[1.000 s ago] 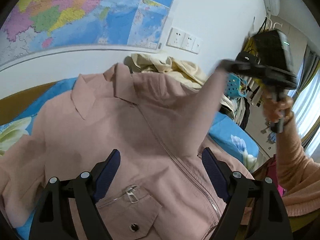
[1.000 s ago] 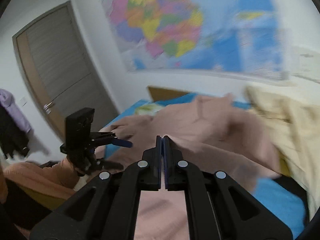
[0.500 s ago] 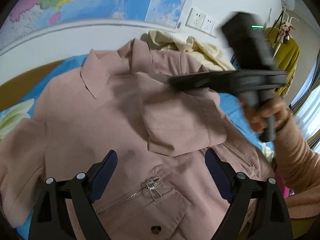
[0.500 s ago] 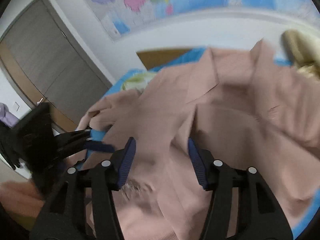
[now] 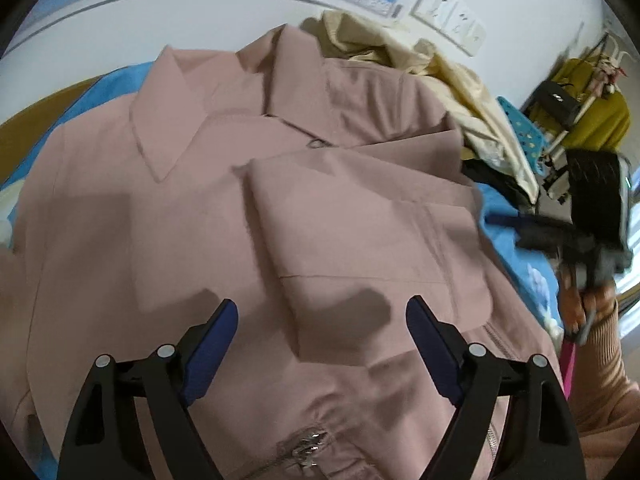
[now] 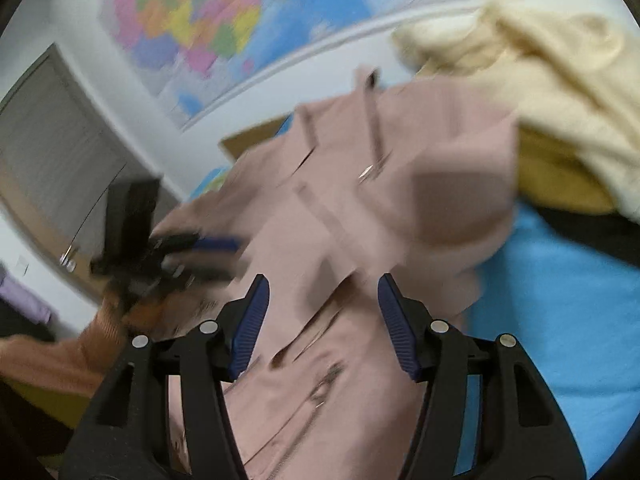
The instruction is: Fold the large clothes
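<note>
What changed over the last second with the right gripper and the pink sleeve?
The right gripper was shut on the sleeve a second ago, carried it across the pink jacket, let go, and now stands open off to the right. The sleeve lies folded over the chest. The left gripper stayed open, holding nothing.

Black angular frames with silver round screws and ribbed navy pads [image 5: 210, 346]. Ribbed orange-tan knit sleeve [image 5: 600, 364], bare skin at the wrist.
</note>
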The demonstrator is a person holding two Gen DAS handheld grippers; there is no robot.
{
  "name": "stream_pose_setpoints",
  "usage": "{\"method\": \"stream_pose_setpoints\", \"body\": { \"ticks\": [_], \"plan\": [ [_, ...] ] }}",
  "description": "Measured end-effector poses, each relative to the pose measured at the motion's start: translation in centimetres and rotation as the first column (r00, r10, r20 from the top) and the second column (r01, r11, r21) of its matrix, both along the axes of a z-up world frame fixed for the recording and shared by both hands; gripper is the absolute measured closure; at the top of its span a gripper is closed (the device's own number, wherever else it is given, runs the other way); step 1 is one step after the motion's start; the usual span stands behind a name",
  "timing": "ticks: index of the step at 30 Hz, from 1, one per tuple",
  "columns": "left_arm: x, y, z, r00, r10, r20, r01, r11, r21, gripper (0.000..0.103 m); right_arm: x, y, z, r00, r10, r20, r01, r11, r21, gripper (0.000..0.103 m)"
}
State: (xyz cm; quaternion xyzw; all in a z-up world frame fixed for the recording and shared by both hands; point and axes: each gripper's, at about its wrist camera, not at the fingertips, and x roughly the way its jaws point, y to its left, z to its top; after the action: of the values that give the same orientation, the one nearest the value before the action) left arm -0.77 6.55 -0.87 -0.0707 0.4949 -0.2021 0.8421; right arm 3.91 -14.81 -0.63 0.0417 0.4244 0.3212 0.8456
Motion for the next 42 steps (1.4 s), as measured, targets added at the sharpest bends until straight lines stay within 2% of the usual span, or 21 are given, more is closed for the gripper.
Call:
{"method": "stream_pose_setpoints", "body": {
  "ticks": [2, 3, 4, 6, 10, 13, 15, 19, 21, 23, 24, 25, 27, 30, 34, 35, 36, 37, 38, 39, 42],
  "plan": [
    [-0.2, 0.6, 0.2, 1.0, 0.01, 0.012, -0.01, 1.0, 0.003, 0.02, 0.1, 1.5, -1.3, 0.999, 0.005, -0.04, -0.007, 1.0, -0.029, 0.048],
    [-0.5, 1.0, 0.6, 1.0, 0.014, 0.023, -0.014, 1.0, -0.001, 0.02, 0.4, 2.2, -2.0, 0.998, 0.019, -0.067, -0.021, 0.999, -0.032, 0.061],
    [-0.8, 1.3, 1.0, 0.999, 0.014, 0.041, -0.014, 1.0, -0.003, 0.02, 0.3, 2.3, -2.3, 0.996, 0.033, -0.079, -0.035, 0.999, -0.028, 0.082],
    [-1.6, 1.8, 1.7, 0.997, 0.001, 0.075, 0.0, 1.0, -0.014, 0.019, 0.8, 3.4, -1.7, 0.996, 0.057, -0.064, -0.059, 0.998, -0.017, 0.099],
    [-3.4, 1.8, 2.7, 0.991, -0.065, 0.119, 0.072, 0.996, -0.054, 0.011, 2.0, 6.7, 1.8, 0.994, 0.109, 0.017, -0.11, 0.993, 0.037, 0.099],
    [-4.3, 1.1, 3.3, 0.978, -0.092, 0.185, 0.095, 0.995, -0.005, 0.008, 3.6, 10.3, 3.5, 0.985, 0.164, 0.055, -0.166, 0.985, 0.036, 0.099],
    [-4.1, 0.9, 3.5, 0.975, -0.083, 0.208, 0.082, 0.997, 0.01, 0.007, 4.5, 12.5, 3.9, 0.979, 0.194, 0.054, -0.196, 0.98, 0.037, 0.099],
    [-2.4, 1.5, 3.1, 0.984, -0.027, 0.175, 0.026, 1.0, 0.007, 0.007, 6.0, 15.7, 3.2, 0.972, 0.233, 0.013, -0.233, 0.971, 0.049, 0.099],
    [-1.4, 2.2, 2.6, 0.984, 0.03, 0.177, -0.036, 0.999, 0.03, 0.008, 6.8, 16.8, 2.4, 0.972, 0.233, -0.015, -0.232, 0.972, 0.047, 0.092],
    [-0.1, 3.2, 1.7, 0.987, 0.102, 0.125, -0.108, 0.993, 0.042, 0.03, 6.8, 16.6, 2.4, 0.976, 0.216, -0.011, -0.215, 0.975, 0.057, 0.079],
    [0.6, 4.3, 1.0, 0.988, 0.133, 0.078, -0.134, 0.991, 0.006, 0.051, 6.5, 15.6, 2.7, 0.98, 0.201, 0.009, -0.201, 0.978, 0.058, 0.067],
    [1.1, 5.2, 0.6, 0.986, 0.159, 0.04, -0.158, 0.987, -0.027, 0.066, 6.1, 14.2, 3.2, 0.984, 0.171, 0.046, -0.173, 0.984, 0.047, 0.065],
    [1.5, 6.8, 0.0, 0.98, 0.199, 0.008, -0.198, 0.978, -0.066, 0.081, 5.5, 10.8, 3.9, 0.991, 0.102, 0.089, -0.106, 0.993, 0.046, 0.064],
    [1.1, 8.1, 0.3, 0.972, 0.231, 0.038, -0.229, 0.972, -0.056, 0.083, 4.8, 4.6, 4.7, 0.982, -0.078, 0.171, 0.08, 0.997, -0.004, 0.059],
    [0.8, 9.0, 0.6, 0.968, 0.247, 0.051, -0.244, 0.968, -0.058, 0.085, 4.8, -3.9, 3.9, 0.938, -0.305, 0.167, 0.308, 0.951, 0.01, 0.059],
    [0.6, 9.2, 0.6, 0.966, 0.255, 0.053, -0.251, 0.966, -0.064, 0.084, 5.0, -5.6, 3.4, 0.925, -0.346, 0.157, 0.349, 0.937, 0.01, 0.059],
    [0.7, 9.3, 0.6, 0.964, 0.261, 0.047, -0.257, 0.964, -0.069, 0.075, 5.3, -6.8, 2.8, 0.915, -0.376, 0.145, 0.379, 0.925, 0.005, 0.058],
    [0.7, 9.6, 0.6, 0.961, 0.275, 0.032, -0.272, 0.959, -0.074, 0.037, 5.6, -7.6, 2.2, 0.911, -0.392, 0.128, 0.394, 0.919, 0.008, 0.056],
    [0.8, 10.0, 0.4, 0.957, 0.291, 0.012, -0.289, 0.954, -0.083, 0.021, 5.9, -7.9, 1.7, 0.913, -0.39, 0.117, 0.392, 0.92, 0.005, 0.054],
    [0.8, 10.3, 0.5, 0.954, 0.3, 0.009, -0.297, 0.947, -0.123, 0.015, 6.4, -8.1, 1.1, 0.916, -0.387, 0.107, 0.389, 0.921, -0.002, 0.052],
    [0.9, 10.2, 0.9, 0.964, 0.264, 0.016, -0.258, 0.954, -0.155, 0.011, 7.7, -7.3, -0.1, 0.935, -0.345, 0.078, 0.346, 0.938, 0.001, 0.05]
  ]
}}
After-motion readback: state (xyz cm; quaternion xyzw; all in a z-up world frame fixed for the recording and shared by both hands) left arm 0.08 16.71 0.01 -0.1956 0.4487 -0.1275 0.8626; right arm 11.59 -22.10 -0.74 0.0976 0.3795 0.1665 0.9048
